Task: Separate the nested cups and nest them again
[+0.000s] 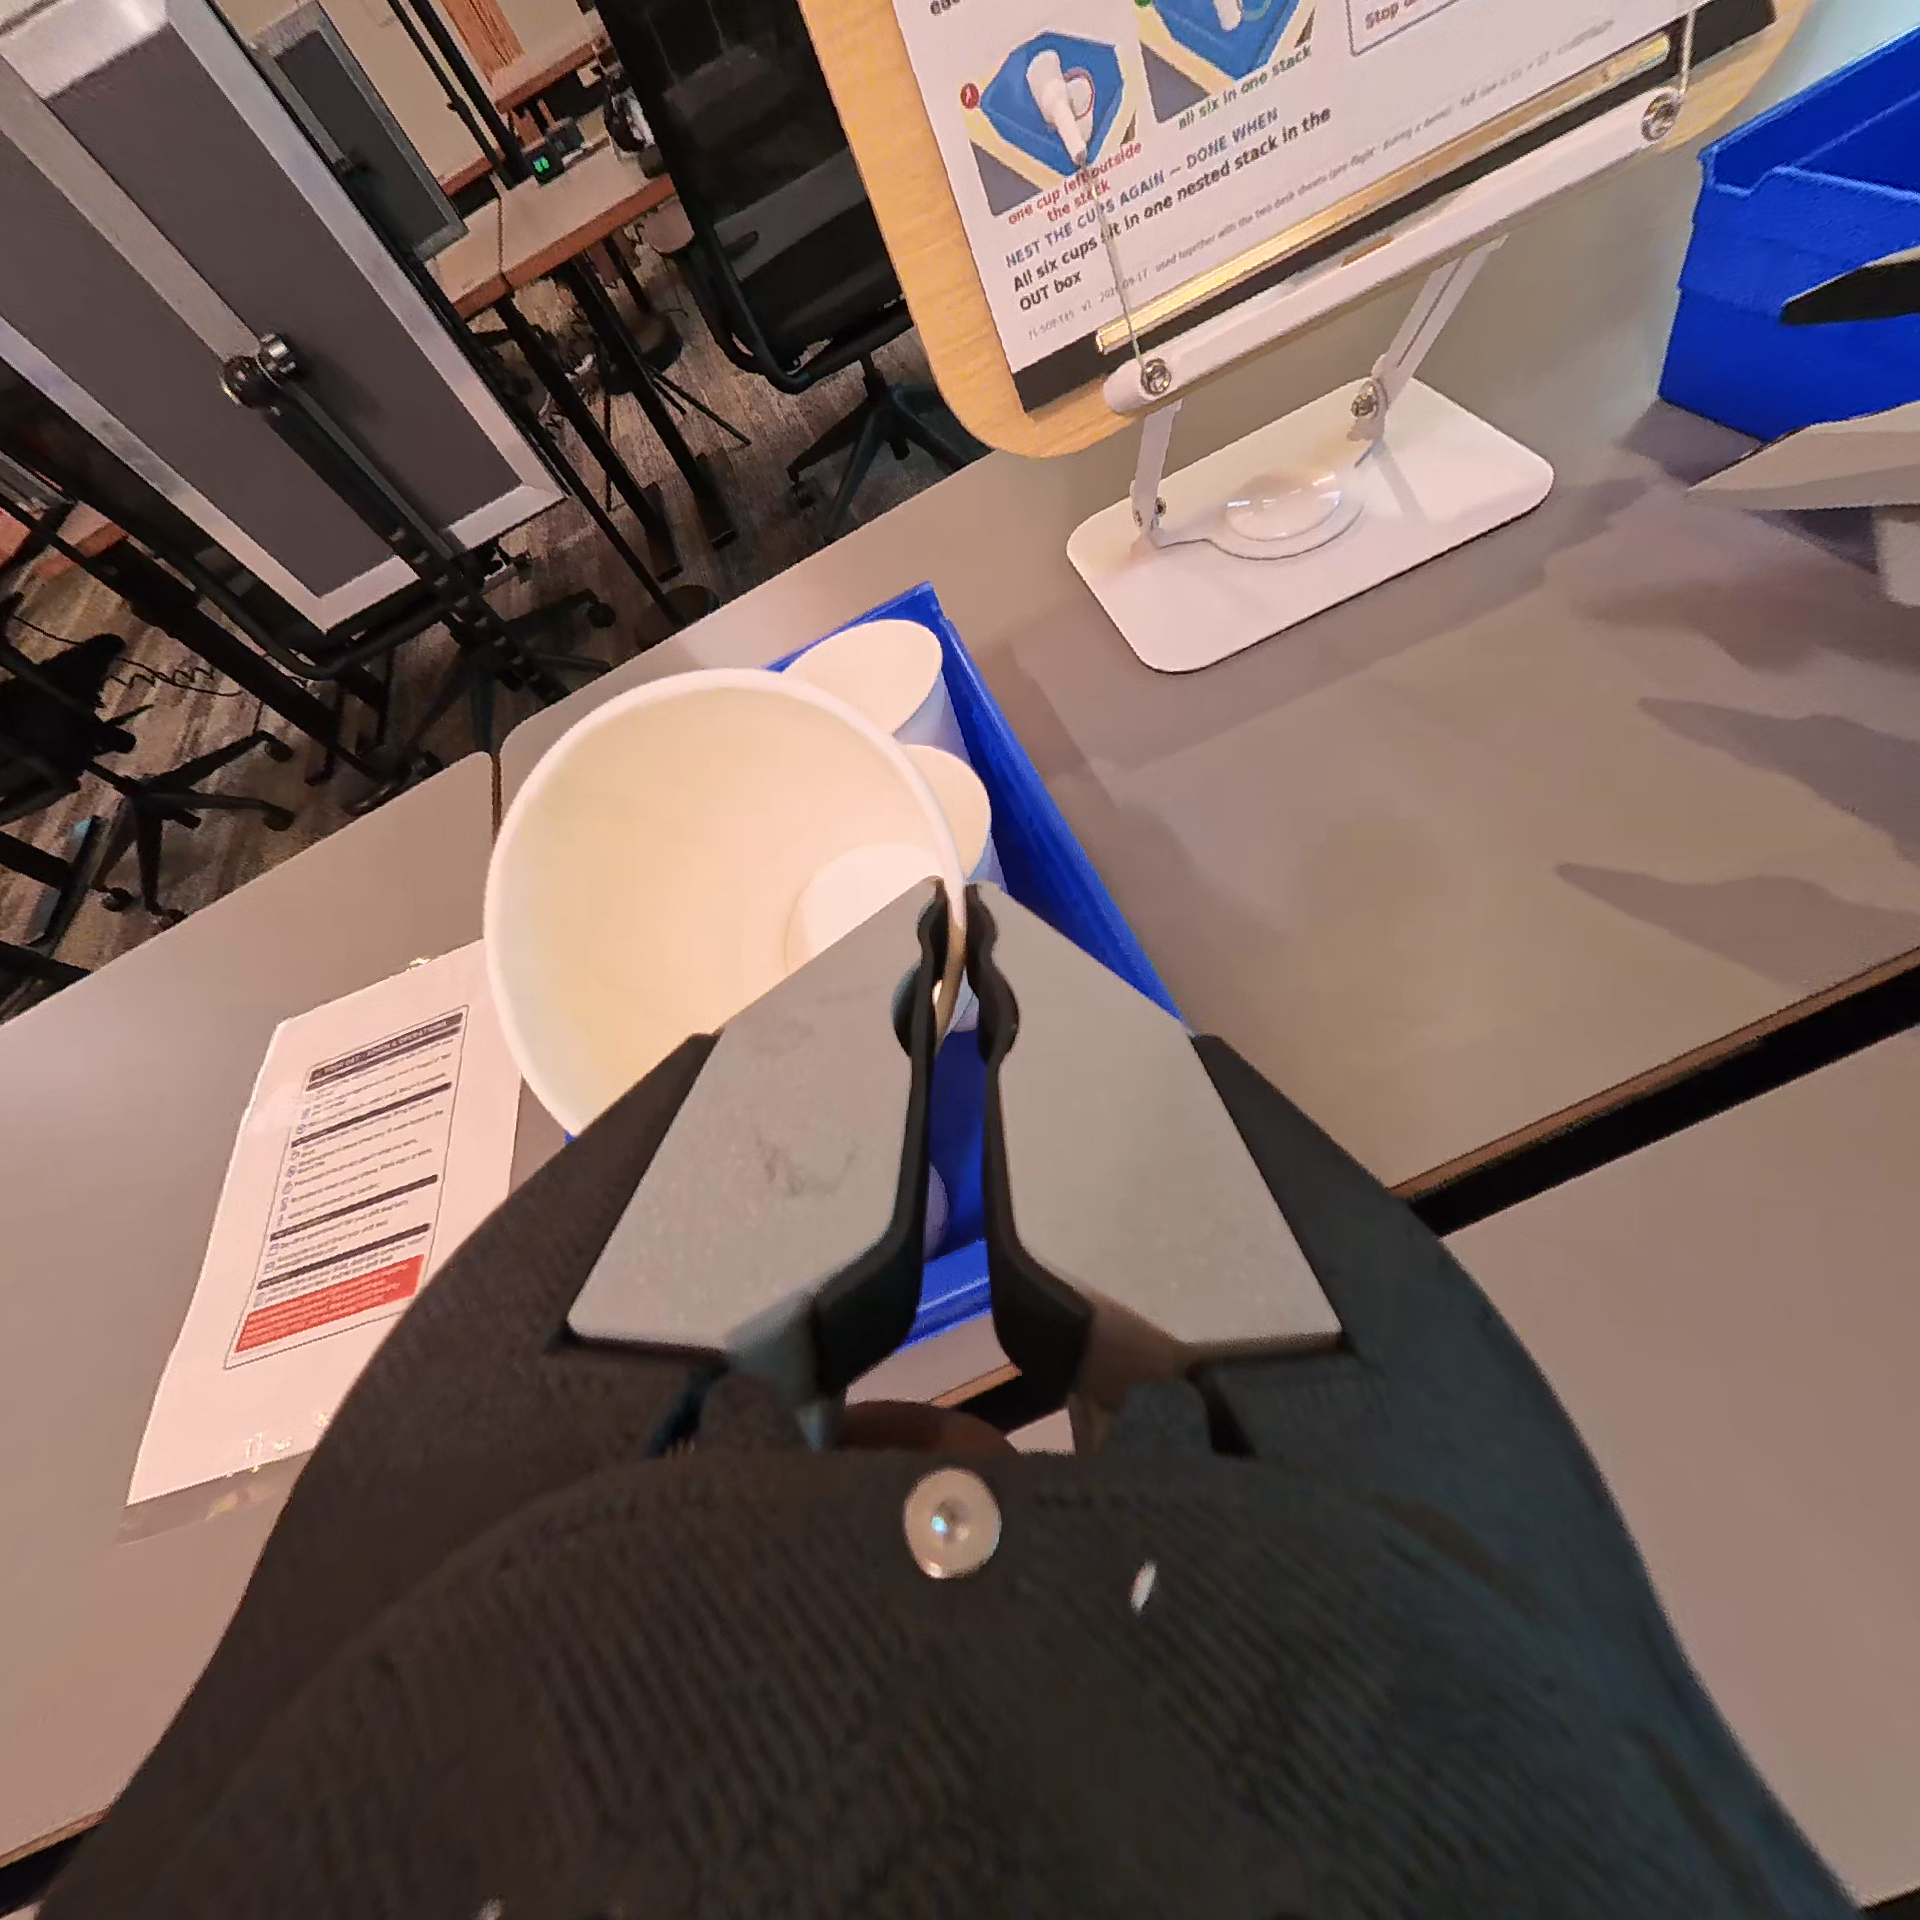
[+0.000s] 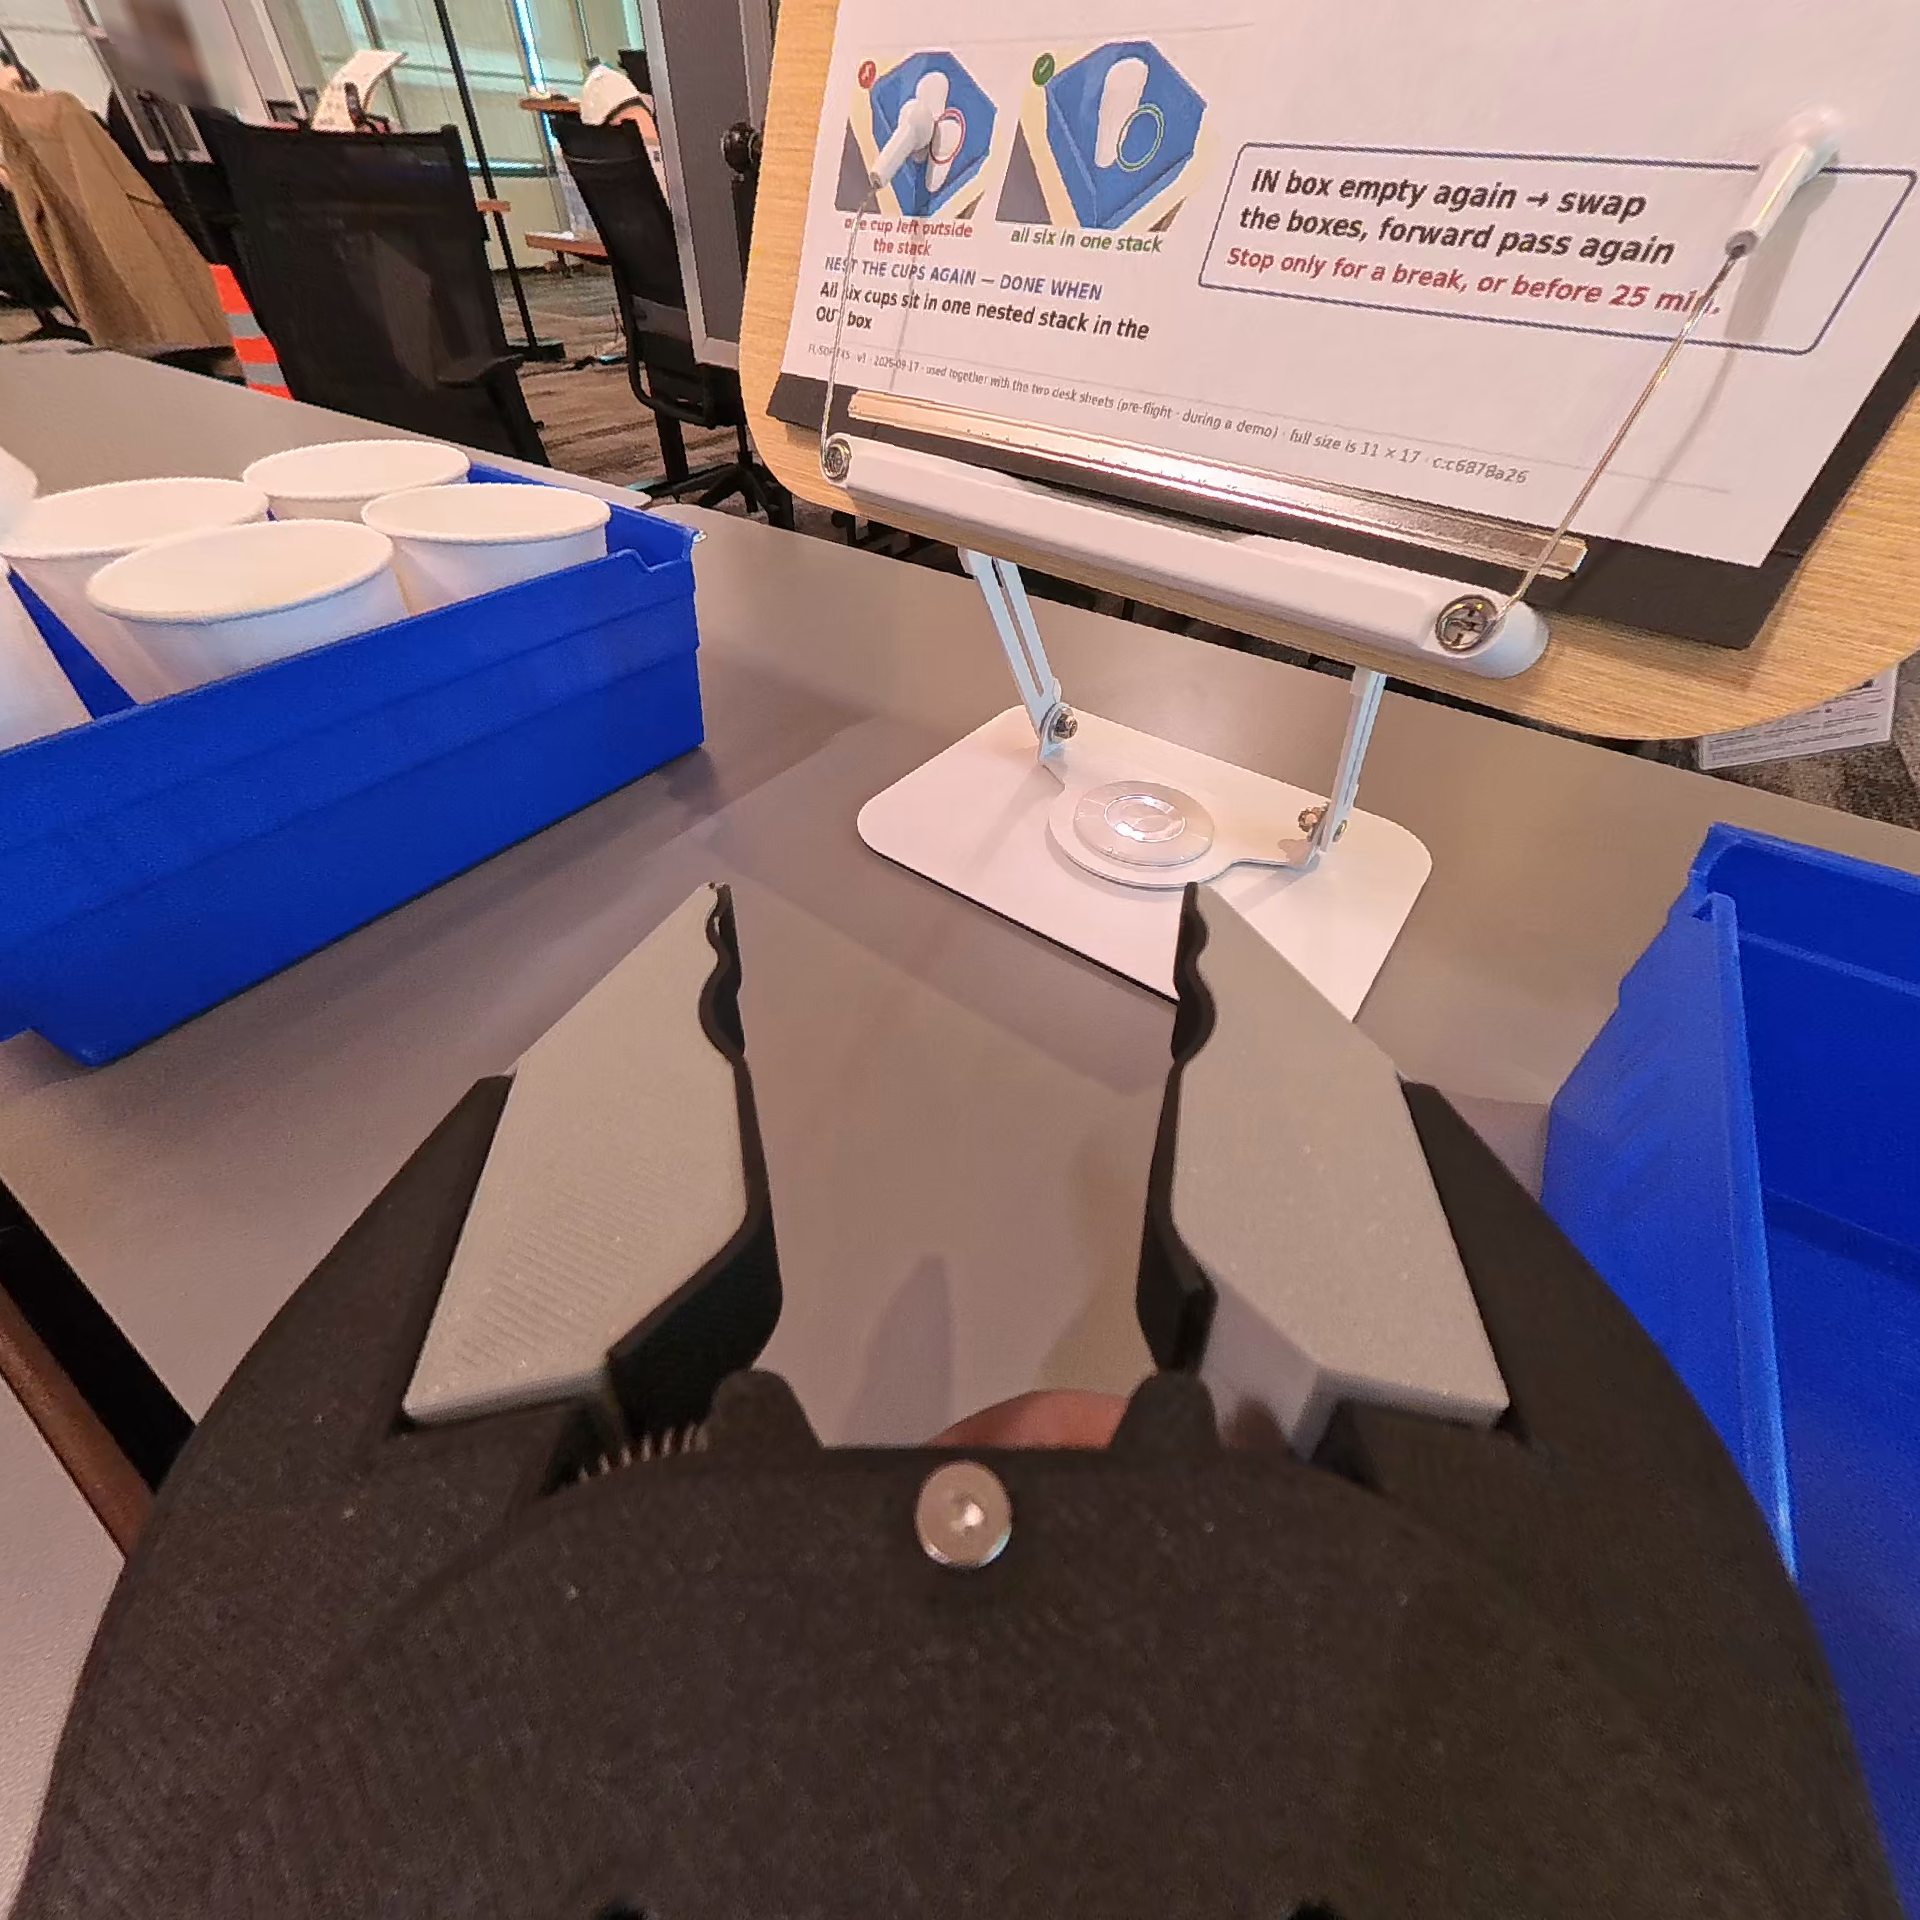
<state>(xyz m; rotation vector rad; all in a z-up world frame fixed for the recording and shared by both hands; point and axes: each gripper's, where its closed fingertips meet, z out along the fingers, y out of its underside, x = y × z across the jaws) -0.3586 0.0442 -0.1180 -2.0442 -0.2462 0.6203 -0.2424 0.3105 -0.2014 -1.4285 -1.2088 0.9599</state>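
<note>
Grey table (image 2: 935,1039), two blue bins. In the left bin (image 2: 364,727) I see four cups (image 2: 249,592) standing mouth up. My left gripper (image 1: 958,914) is pinched on the rim of a white cup (image 1: 675,883), tilted above that bin. My right gripper (image 2: 951,935) is spread wide, holding nothing, over bare table. Risk, I judge: the thin rim could buckle or slip in the pinch, dropping the cup outside the bin.
</note>
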